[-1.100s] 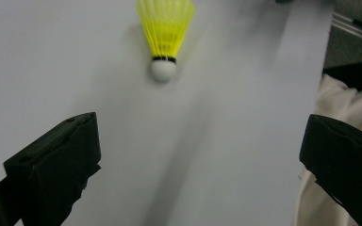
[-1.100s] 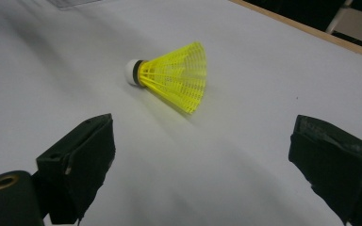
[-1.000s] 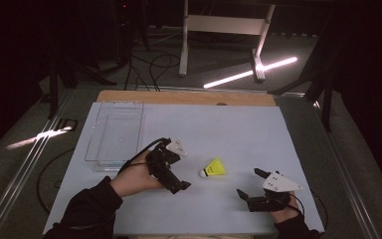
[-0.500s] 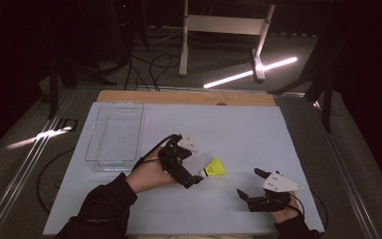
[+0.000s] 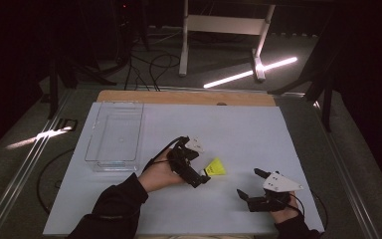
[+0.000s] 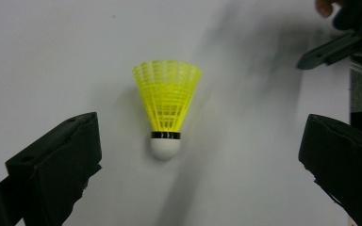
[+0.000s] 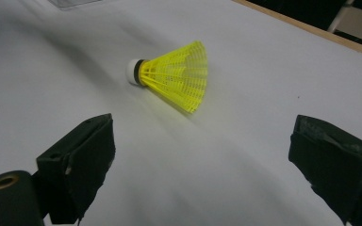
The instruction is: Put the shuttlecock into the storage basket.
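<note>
White paper is covering the table (image 5: 129, 209), with a dark room lying beyond its wooden far edge. On that sheet the left gripper (image 5: 203, 178) is sitting with its jaws spread wide and holding nothing, its tips just beside a yellow shuttlecock (image 5: 215, 167). In the left gripper view the shuttlecock (image 6: 168, 108) is lying on its side between and a little ahead of the two black jaws, white cork end pointing toward the camera and mesh skirt flaring away. Farther out, the right gripper (image 5: 248, 184) is resting near the person's edge of the table, its jaws also apart and empty; in the right gripper view the shuttlecock (image 7: 172, 75) is showing ahead, apart from the jaws. Farther left a clear plastic tray (image 5: 92, 159) is standing empty. The shuttlecock is probably very light and apt to roll or skid at a nudge, and the plastic skirt looks thin and springy, so squeezing it would likely deform it. The cork, or the black band just behind it, seems the firmest place for gripping, closing gently from both sides.
</note>
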`<state>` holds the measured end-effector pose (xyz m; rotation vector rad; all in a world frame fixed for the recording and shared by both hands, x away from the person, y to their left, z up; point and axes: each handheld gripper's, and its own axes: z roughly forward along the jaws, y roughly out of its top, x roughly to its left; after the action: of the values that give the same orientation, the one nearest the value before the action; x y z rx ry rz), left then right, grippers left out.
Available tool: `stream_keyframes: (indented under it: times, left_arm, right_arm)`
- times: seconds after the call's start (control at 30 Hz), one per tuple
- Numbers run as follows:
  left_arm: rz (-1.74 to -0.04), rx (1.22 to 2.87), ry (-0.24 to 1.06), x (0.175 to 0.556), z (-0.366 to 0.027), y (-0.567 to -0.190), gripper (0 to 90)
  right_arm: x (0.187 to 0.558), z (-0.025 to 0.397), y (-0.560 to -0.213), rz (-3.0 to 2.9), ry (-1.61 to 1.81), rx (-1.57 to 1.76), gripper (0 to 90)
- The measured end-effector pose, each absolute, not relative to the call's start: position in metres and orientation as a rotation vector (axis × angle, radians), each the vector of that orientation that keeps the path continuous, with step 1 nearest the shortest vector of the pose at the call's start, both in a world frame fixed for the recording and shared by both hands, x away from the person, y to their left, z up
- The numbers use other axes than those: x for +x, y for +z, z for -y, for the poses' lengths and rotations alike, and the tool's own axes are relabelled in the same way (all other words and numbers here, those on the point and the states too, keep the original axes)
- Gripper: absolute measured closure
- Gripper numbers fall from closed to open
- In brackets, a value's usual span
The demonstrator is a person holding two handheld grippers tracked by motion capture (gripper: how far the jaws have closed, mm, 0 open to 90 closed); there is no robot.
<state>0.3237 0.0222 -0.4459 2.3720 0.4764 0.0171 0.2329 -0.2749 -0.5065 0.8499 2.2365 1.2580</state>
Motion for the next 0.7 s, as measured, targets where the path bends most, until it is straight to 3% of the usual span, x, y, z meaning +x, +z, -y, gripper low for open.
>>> stream_keyframes:
  times: [0.17,0.7]
  left_arm:
    - [-0.481,2.368,-0.004,0.328,-0.019,-0.462,1.7]
    - [-0.443,2.447,-0.001,0.331,-0.009,-0.493,19.6]
  right_arm:
    - [0.233,0.275,-0.507,-2.236,1.26,0.854,7.8]
    - [0.233,0.275,-0.507,-2.242,1.263,0.849,7.8]
